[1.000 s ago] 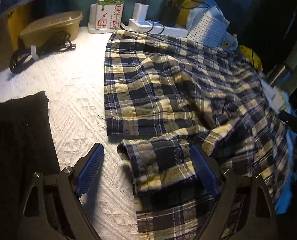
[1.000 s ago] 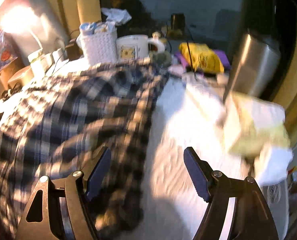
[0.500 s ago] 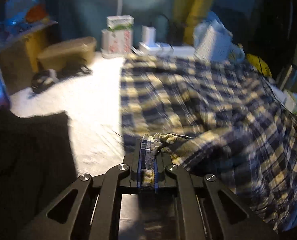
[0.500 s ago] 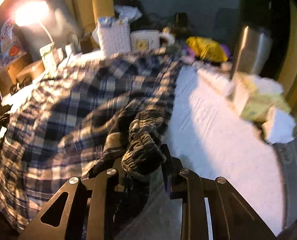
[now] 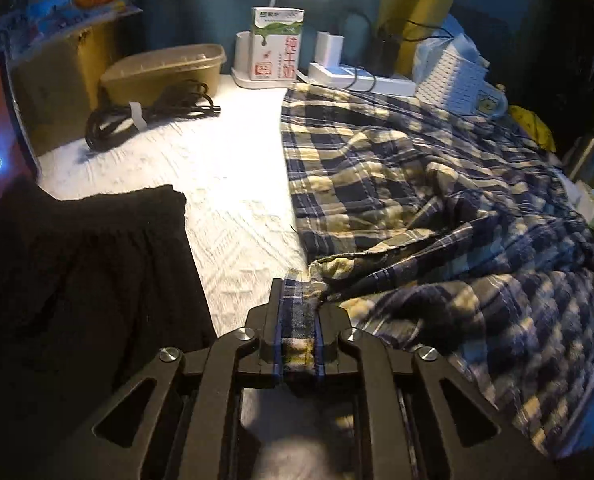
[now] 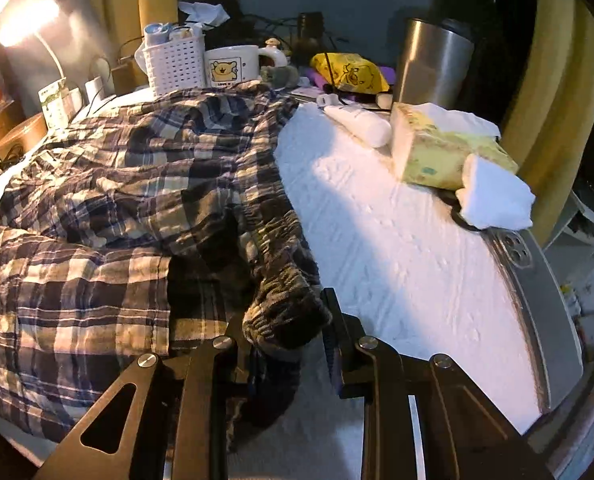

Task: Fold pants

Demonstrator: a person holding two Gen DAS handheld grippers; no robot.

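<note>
Nearby, black garment (image 5: 77, 280) left of plaid pants (image 5: 417, 184); tissue pack (image 6: 441, 152) right.

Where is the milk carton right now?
In the left wrist view the milk carton stands upright at the back of the table, in a white holder, between the tan tub on its left and the white power strip on its right.

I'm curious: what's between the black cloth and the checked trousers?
Bare white textured tablecloth separates black cloth from blue-and-yellow checked trousers, in the left wrist view.
</note>
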